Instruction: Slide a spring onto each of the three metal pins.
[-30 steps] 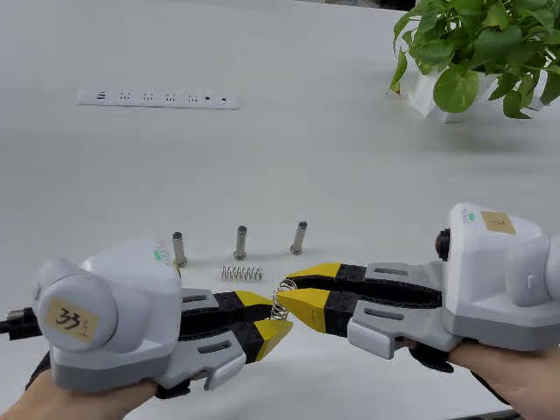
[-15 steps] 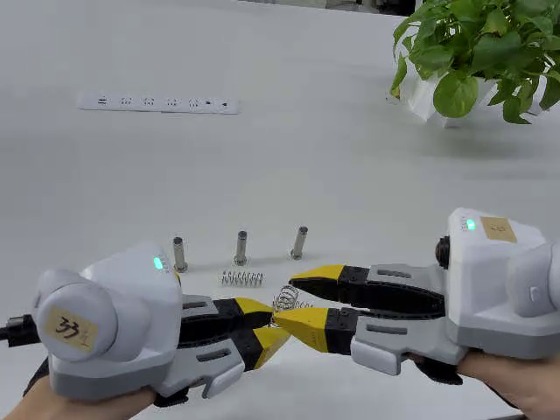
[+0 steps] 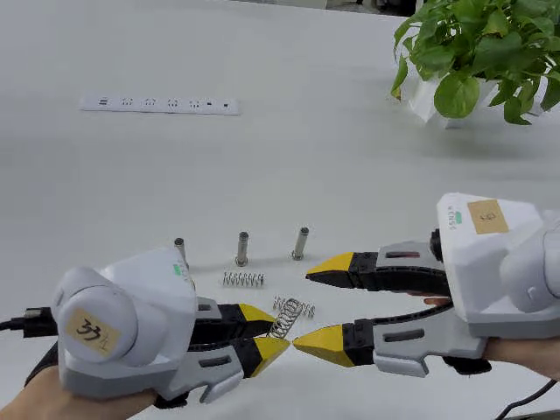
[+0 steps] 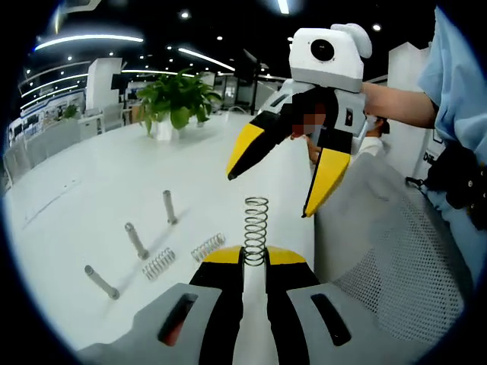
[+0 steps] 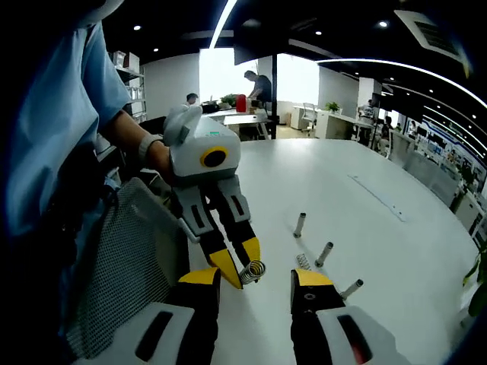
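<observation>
A plain white bench (image 3: 306, 157) is running away under strip lights in an open office, with a white power strip (image 3: 159, 105) lying toward its far left edge and a green leafy plant in a white pot (image 3: 477, 48) standing at its far right corner. Toward the near edge, 3 short upright metal pins (image 3: 242, 248) are standing in a row, well apart from one another. 2 loose steel coil springs are lying on the bench just in front of them, 1 (image 3: 242, 279) below the middle pin and 1 (image 3: 304, 307) slightly nearer and to the right. The left gripper (image 3: 278, 332), with yellow-tipped black fingers, is pinching 1 end of a third steel spring (image 3: 284, 317), which is sticking straight out past the tips in the left gripper view (image 4: 256, 230). The right gripper (image 3: 302, 308) is facing it with its yellow-tipped fingers spread wide, gripping nothing. The held spring's free end is pointing toward that gap and touching neither finger.
</observation>
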